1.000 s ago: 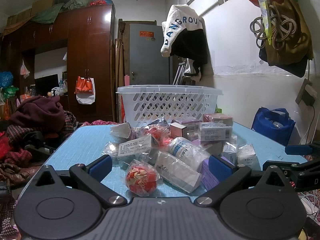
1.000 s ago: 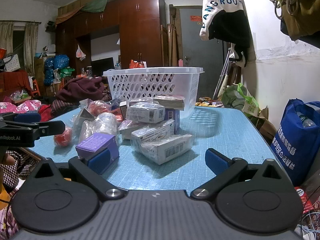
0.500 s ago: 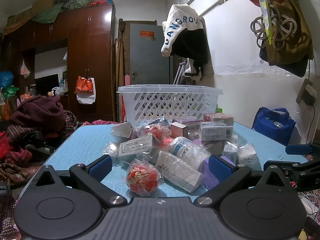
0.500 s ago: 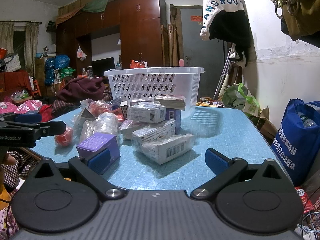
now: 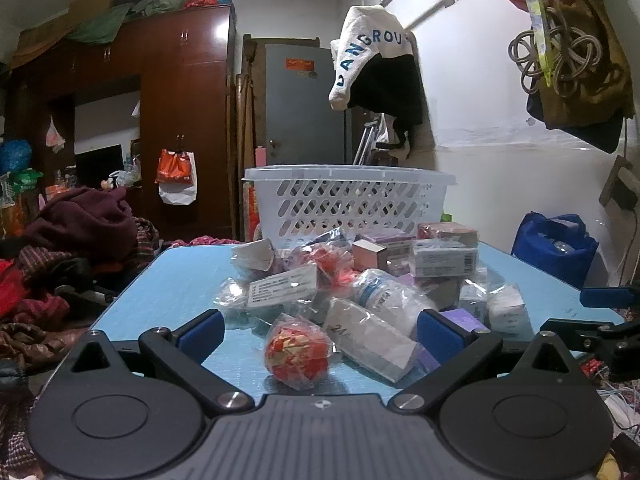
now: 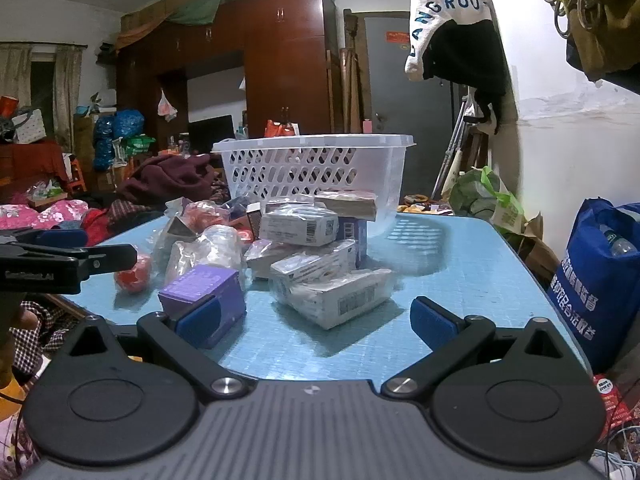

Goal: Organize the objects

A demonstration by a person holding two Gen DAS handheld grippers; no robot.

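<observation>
Hovering low at the near edge of a blue table (image 5: 180, 280), the left gripper (image 5: 318, 330) is holding its jaws wide apart, gripping nothing, with a red wrapped ball (image 5: 297, 354) lying on the tabletop between the blue pads. The right gripper (image 6: 316, 316) is likewise standing spread and empty; a purple box (image 6: 200, 286) is sitting just behind its left pad, possibly touching it, though the angle makes that hard to judge. A bagged white carton (image 6: 340, 298) is lying ahead between the right gripper's fingers. Beyond both tools, a heap of boxes and plastic-wrapped packets (image 5: 384, 276) is crowding the table's middle, and a white slotted basket (image 5: 348, 204) is standing behind the pile at the far edge.
</observation>
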